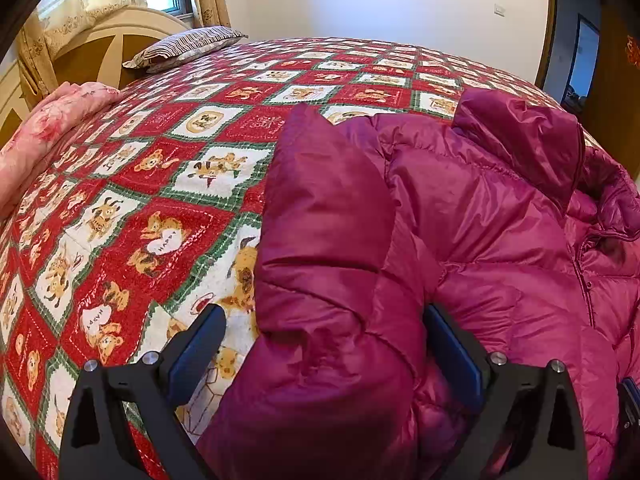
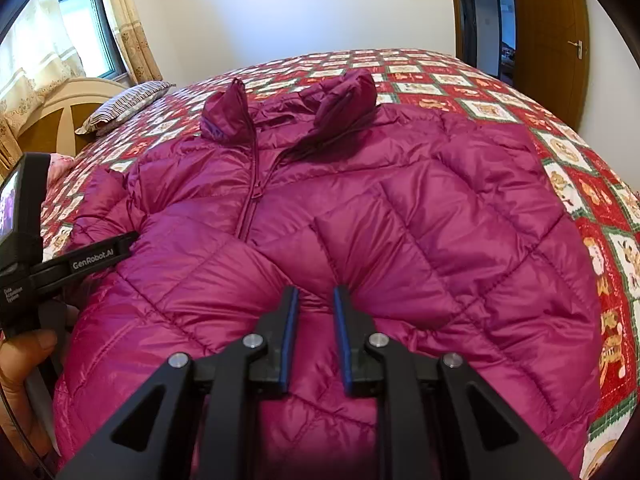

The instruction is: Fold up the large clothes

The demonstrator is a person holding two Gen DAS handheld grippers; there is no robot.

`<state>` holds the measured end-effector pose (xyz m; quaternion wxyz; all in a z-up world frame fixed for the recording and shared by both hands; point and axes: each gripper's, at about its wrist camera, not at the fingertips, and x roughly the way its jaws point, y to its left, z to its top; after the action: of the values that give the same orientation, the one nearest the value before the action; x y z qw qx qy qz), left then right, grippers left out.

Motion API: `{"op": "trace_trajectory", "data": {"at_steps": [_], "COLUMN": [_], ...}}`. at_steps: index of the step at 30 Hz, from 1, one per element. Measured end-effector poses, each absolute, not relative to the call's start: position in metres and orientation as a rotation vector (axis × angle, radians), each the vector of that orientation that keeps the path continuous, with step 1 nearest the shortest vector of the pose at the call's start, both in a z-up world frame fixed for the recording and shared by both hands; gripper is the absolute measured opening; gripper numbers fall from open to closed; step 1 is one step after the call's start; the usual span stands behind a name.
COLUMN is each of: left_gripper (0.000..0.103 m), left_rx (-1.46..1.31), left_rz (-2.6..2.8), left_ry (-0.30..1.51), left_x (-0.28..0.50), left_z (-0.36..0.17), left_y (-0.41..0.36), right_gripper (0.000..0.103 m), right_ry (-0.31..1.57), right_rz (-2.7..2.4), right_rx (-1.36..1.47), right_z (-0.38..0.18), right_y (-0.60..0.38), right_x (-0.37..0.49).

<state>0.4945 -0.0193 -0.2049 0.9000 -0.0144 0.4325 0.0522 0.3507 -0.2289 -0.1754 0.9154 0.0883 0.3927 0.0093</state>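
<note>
While spread front-up on the bed: jacket [image 2: 360, 216], ahead of both grippers, ready for folding.
Sleeve [image 1: 332, 280]: raised between left gripper [image 1: 324, 344] fingers, probably to fold inward.
Left gripper: wide open, straddling the sleeve; grip unclear.
Right gripper [image 2: 316, 336]: narrowly open, pinching a hem ridge.

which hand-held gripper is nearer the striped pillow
Left. The left hand-held gripper sits on the side of the magenta jacket toward the striped pillow. The right hand-held gripper sits over the jacket's lower front, further from it.
</note>
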Motion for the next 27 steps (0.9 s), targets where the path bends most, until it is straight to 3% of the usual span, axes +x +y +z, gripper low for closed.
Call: {"op": "trace_trajectory", "data": {"at_steps": [14, 17, 19, 27], "left_gripper": [0.1, 0.1, 0.1, 0.1], "left_rx": [-0.027, 0.002, 0.014, -0.026], "left_rz": [0.105, 0.107, 0.106, 0.03], "left_ry": [0.92, 0.964, 0.911, 0.854], "left_x": [0.498, 0.499, 0.495, 0.549], "left_z": [-0.203, -0.186, -0.164, -0.098], "left_y": [-0.015, -0.015, -0.012, -0.032], "right_gripper": [0.024, 0.045, 0.072, 0.076], "right_ry": [0.819, 0.851, 0.829, 0.721], "right_rz": [0.051, 0.101, 0.138, 0.087], "right_rx": [0.217, 0.225, 0.249, 0.178], "right_z": [-0.173, -0.162, -0.149, -0.089], "right_y": [-0.235, -0.239, -0.244, -0.293], "right_x": [0.353, 0.352, 0.348, 0.401]}}
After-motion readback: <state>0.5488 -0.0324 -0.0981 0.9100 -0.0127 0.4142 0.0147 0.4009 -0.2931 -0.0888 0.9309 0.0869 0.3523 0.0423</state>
